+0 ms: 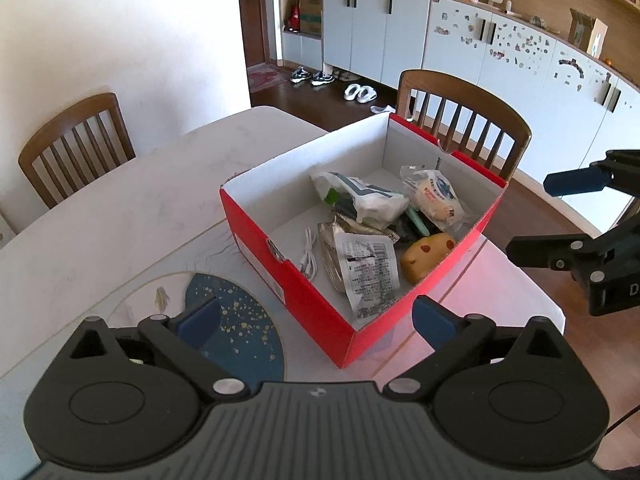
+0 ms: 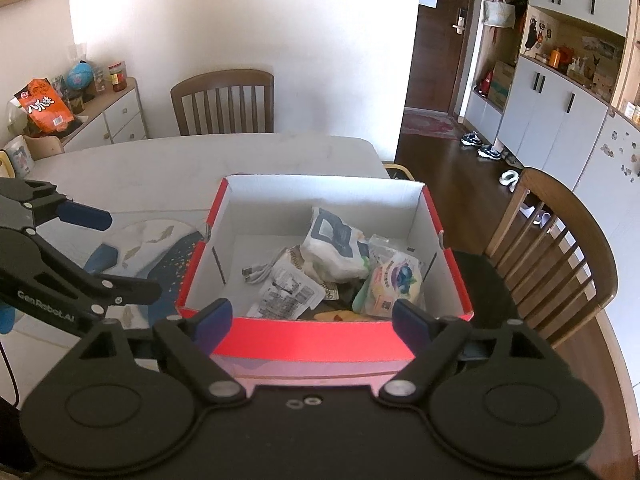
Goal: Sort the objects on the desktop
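Both of my tongs hang above the near side of the table with their jaws spread wide and nothing between them. My left gripper sits over the near corner of the red box, one blue pad over the blue placemat and the other past the box's right wall. My right gripper faces the box's near red wall, its pads apart on either side of that wall's middle.

The box stands open on the pale table, white inside, and the sorted things lie heaped in its right half. A white cable lies on the floor of the box toward the left. Beside it lies a silver packet with printed text, and behind that a white bag with a blue pattern. A round wrapped bun leans in the far right corner, and a yellow toy with red spots rests against the right wall. Something dark and a pale green item sit under the pile; I cannot tell what they are.
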Demonstrator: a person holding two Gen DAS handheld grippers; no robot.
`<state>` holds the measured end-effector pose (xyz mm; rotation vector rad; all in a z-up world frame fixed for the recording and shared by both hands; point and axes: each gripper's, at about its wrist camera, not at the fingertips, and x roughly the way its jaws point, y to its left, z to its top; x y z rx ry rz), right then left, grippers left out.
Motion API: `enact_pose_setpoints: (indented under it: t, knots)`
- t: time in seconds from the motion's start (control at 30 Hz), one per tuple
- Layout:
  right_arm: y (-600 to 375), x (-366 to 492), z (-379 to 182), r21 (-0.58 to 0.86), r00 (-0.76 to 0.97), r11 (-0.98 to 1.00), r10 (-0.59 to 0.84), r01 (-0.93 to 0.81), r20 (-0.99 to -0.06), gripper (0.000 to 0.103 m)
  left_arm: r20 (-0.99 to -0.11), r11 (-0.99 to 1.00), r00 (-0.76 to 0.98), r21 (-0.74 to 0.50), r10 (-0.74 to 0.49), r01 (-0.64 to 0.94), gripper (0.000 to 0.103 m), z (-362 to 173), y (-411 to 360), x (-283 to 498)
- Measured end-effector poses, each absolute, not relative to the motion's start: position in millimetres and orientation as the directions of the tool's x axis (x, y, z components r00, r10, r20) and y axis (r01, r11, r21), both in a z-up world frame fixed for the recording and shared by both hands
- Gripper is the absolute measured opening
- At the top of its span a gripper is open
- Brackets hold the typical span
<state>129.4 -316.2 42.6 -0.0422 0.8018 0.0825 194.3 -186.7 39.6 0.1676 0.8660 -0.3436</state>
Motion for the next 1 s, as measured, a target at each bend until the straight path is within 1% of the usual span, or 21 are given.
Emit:
enact_pose_setpoints:
  t: [0.37, 0.53, 1.0]
  knots:
    - [-303.2, 117.3, 36.8, 0.006, 0.693, 0.997, 0.059, -0.078, -0.719, 0.087, -0.775, 0.940, 0.591, -0.012, -0.224, 0.340, 0.102, 39.2, -175.0, 172.4]
    - [-298.9, 114.3, 33.3, 0.029, 0.690, 0.997, 0.072, -0.073, -0.720, 0.087, -0.778, 0.949, 0.594, -0.007, -0.203, 0.315, 0.102, 36.8, -170.9, 168.7]
    - [-296.0, 107.6, 25.3, 0.043, 0.679, 0.998, 0.069, -0.056, -0.731, 0.087, -0.772, 0.946, 0.604, 0.009, -0.199, 0.323, 0.102, 33.6, -172.0, 160.0]
